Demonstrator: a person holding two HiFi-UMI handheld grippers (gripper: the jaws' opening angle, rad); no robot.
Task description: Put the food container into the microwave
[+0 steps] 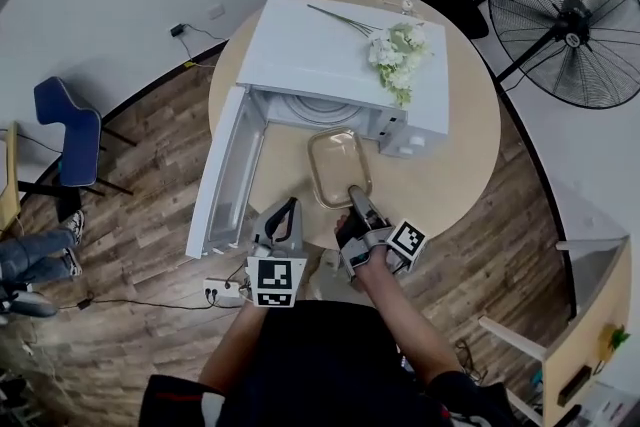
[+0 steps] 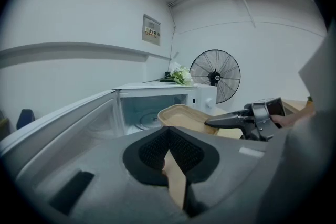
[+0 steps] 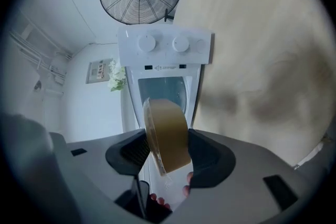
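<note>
Round pale wooden table [image 1: 455, 165] carries a white microwave oven [image 1: 320, 45], door open. Right gripper [image 1: 357, 198] pinches the clear shallow plastic food container [image 1: 338, 165] by its near edge, just before the cavity. Left gripper [image 1: 288, 207] is pressed together, empty. Judged mid-carry; next, level insertion through the opening.

We've got 1 shallow, tan, see-through food container [image 1: 339, 167] hanging level just in front of the white microwave [image 1: 320, 55]. Its near edge is pinched in the right gripper [image 1: 355, 191], and the microwave's door [image 1: 228, 177] is swung wide open.

One microwave [image 1: 320, 55], one food container [image 1: 338, 165], one round table [image 1: 450, 165], one fan [image 1: 575, 20], one flower bunch [image 1: 398, 50], one blue chair [image 1: 65, 130]; two grippers: left gripper [image 1: 288, 206], right gripper [image 1: 355, 191].
</note>
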